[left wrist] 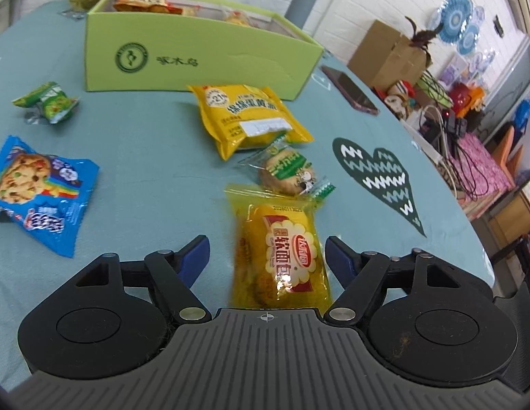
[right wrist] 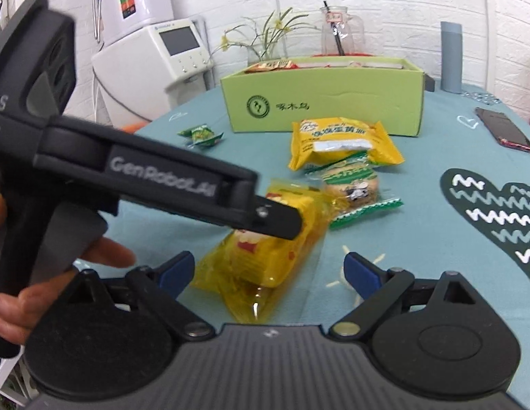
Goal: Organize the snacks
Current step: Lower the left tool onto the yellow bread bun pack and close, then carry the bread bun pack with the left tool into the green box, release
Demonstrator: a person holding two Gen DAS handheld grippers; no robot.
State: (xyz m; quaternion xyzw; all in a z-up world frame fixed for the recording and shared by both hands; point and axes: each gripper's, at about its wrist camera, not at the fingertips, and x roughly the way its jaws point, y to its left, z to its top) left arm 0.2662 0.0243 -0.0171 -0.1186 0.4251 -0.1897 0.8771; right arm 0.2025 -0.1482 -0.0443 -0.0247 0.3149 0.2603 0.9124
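- left gripper (left wrist: 267, 256) sat low centre of left wrist view, fingers spread wide, straddling the yellow soft-bread packet (left wrist: 282, 256) w/o touching it.
- right gripper (right wrist: 269, 271) was released too, blue pads apart at bottom of right wrist view; same packet (right wrist: 265, 256) lay on the teal tablecloth (right wrist: 418, 239) betw. them.
- round biscuit in green-clear wrapper (left wrist: 287, 172) touched the packet's far end; yellow egg-yolk pastry bag (left wrist: 249, 116) just behind it.
- green cardboard box (left wrist: 196, 51) upper centre, snacks inside.
- blue cookie pack (left wrist: 39, 191) at left edge, small green snack (left wrist: 46, 102) upper left.
- phone (left wrist: 350, 90) right of box.
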